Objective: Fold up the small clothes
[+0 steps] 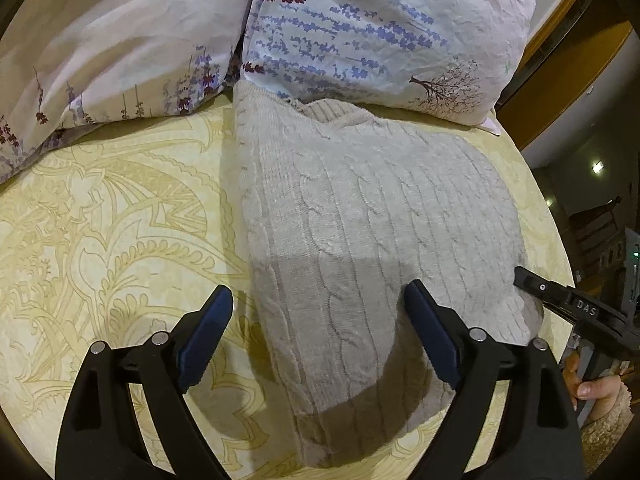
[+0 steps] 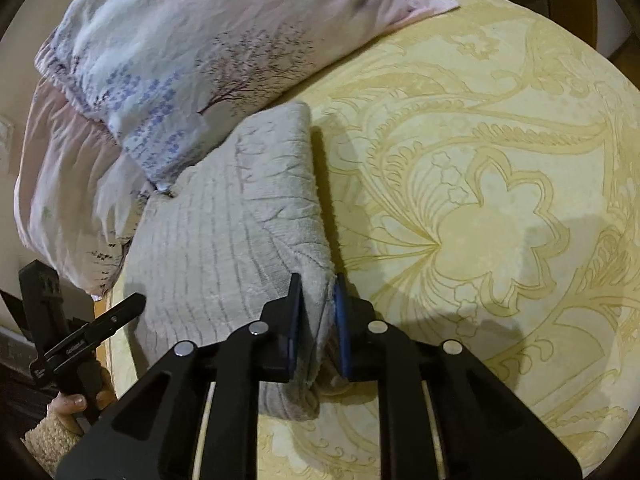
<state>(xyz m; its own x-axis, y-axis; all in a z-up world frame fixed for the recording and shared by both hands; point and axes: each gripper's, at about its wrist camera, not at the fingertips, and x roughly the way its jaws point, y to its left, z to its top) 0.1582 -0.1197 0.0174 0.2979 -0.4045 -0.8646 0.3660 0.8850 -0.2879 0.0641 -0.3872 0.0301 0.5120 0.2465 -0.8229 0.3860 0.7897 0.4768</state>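
A beige cable-knit sweater (image 1: 360, 220) lies folded lengthwise on the yellow patterned bedspread (image 1: 100, 220), its neckline against the pillows. My left gripper (image 1: 318, 304) is open and empty, its blue pads hovering over the sweater's near left part. In the right wrist view my right gripper (image 2: 318, 292) is shut on the near corner of the sweater (image 2: 240, 220), with a fold of knit pinched between the blue pads. The other gripper shows at each view's edge, the right one (image 1: 560, 300) and the left one (image 2: 100, 324).
Two floral pillows (image 1: 380, 28) (image 1: 100, 52) lie along the far edge, touching the sweater's collar. The bedspread (image 2: 480, 200) spreads wide to the right in the right wrist view. The bed edge and a dark room lie at the right (image 1: 592, 208).
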